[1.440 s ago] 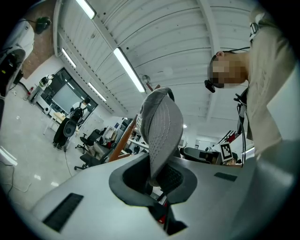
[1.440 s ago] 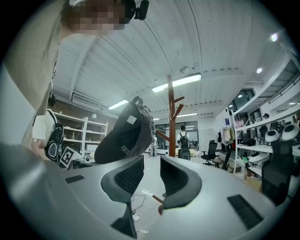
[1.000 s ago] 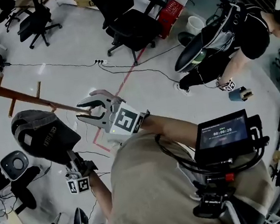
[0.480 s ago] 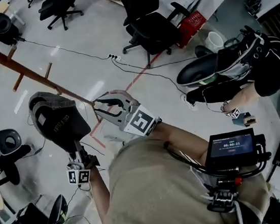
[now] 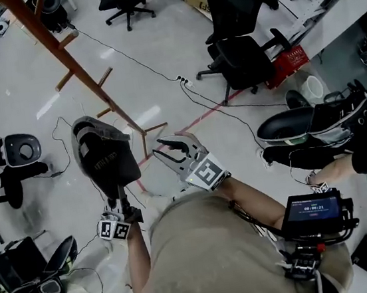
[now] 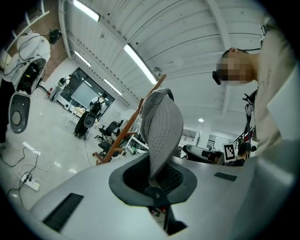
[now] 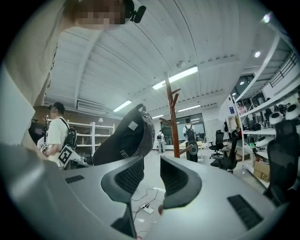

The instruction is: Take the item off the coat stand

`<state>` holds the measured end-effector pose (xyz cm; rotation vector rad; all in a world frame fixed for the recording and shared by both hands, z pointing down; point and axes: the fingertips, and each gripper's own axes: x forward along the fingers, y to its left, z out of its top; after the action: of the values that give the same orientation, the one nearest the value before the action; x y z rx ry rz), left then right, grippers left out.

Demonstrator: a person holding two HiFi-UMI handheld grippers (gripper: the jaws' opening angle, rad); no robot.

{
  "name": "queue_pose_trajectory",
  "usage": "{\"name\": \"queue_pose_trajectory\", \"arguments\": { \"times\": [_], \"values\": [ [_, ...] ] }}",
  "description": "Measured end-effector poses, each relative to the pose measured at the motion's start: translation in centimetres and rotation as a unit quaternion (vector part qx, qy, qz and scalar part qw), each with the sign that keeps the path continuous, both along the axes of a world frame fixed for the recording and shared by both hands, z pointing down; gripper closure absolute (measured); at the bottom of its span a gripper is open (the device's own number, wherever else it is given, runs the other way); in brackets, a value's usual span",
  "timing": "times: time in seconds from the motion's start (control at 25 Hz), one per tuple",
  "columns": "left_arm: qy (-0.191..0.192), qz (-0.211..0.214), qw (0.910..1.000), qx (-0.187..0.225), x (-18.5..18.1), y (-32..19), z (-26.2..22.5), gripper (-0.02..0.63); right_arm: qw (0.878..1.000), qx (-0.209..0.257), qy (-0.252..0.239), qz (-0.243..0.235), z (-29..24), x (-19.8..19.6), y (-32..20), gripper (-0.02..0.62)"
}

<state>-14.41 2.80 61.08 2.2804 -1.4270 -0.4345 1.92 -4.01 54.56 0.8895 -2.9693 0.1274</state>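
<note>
A dark baseball cap (image 5: 104, 156) hangs clear of the wooden coat stand (image 5: 64, 54), just left of the pole's near end. My left gripper (image 5: 120, 192) is below the cap and shut on its brim. In the left gripper view the grey brim (image 6: 161, 136) stands up from between the closed pads, with the coat stand (image 6: 123, 133) behind it. My right gripper (image 5: 164, 150) is open and holds nothing, just right of the pole's end. In the right gripper view the cap (image 7: 124, 140) is to the left of the open gripper (image 7: 151, 180), and the coat stand (image 7: 171, 117) rises behind.
Black office chairs (image 5: 245, 50) and a red crate (image 5: 288, 67) stand at the upper right. A person (image 5: 343, 135) bends over at the right. Floor devices (image 5: 20, 150), cables and a power strip (image 5: 181, 79) lie about. A small monitor (image 5: 313, 211) hangs at my chest.
The cap and the shut left gripper have moved right and up in the view. The stand has swung toward the upper left. The right gripper stays open beside the pole's end.
</note>
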Motion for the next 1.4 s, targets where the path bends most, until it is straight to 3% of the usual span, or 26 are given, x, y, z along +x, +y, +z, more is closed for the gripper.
{"name": "queue_pose_trajectory", "arguments": {
  "times": [0.48, 0.96, 1.4],
  "values": [
    [0.027, -0.007, 0.9995, -0.014, -2.8, 0.2, 0.0, 0.572, 1.0, -0.013, 0.009, -0.022, -0.3, -3.9, 0.3, 0.482],
    [0.02, 0.048, 0.9985, -0.012, -8.6, -2.0, -0.7, 0.572, 1.0, -0.01, 0.002, 0.022, -0.9, -9.7, -0.4, 0.482],
    [0.04, 0.076, 0.9962, -0.017, -10.8, -4.1, -0.6, 0.572, 0.999, -0.012, 0.005, 0.05, -1.1, -11.8, -0.8, 0.482]
  ]
}}
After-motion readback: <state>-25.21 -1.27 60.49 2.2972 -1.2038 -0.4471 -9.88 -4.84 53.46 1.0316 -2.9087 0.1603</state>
